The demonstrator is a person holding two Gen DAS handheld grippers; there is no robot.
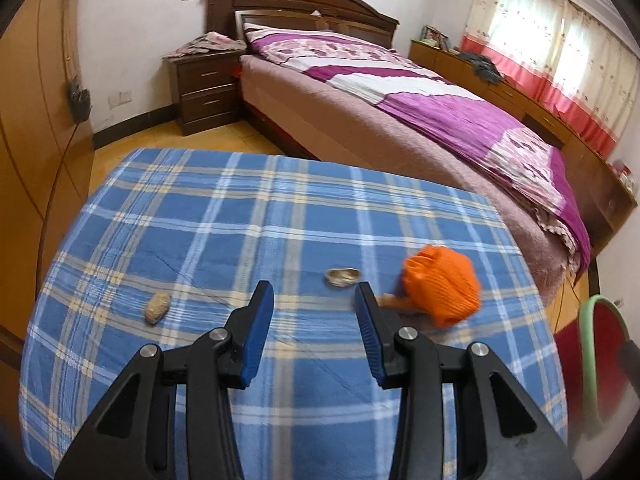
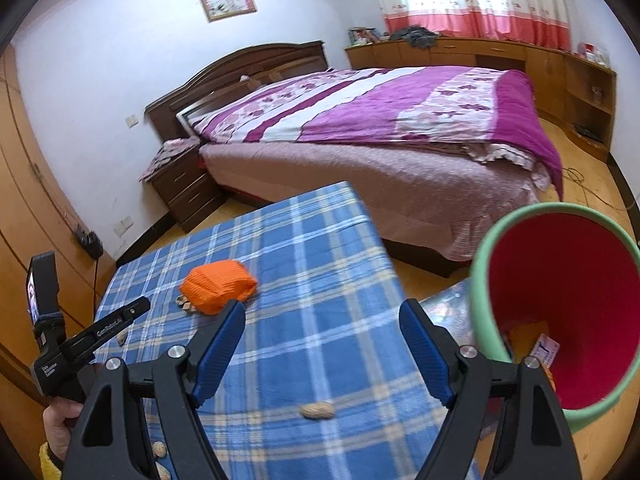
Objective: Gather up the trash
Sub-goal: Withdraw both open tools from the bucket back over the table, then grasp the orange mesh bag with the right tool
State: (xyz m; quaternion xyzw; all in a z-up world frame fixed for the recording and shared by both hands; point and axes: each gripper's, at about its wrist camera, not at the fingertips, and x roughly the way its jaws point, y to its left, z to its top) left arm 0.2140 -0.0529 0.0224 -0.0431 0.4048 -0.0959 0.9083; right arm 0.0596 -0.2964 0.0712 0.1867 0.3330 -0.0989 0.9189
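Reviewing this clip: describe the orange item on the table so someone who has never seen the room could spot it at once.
Start at the blue plaid tablecloth in front of the bed. On it lies a crumpled orange wrapper with ribbed texture, nut shells beside it. It is the only bright orange thing there, much bigger than the tan peanuts.

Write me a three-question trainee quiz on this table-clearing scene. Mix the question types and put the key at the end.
1. True or false: the left gripper is holding a peanut.
2. Multiple choice: the orange crumpled wrapper lies A) inside the bin, B) on the checked tablecloth, C) on the bed.
3. Fill in: the bin with the green rim and red inside stands beside the table, on the ____ gripper's side.

Key
1. False: nothing sits between its fingers; the peanut lies on the cloth to their left.
2. B
3. Right: it fills the right edge of the view past the right gripper.
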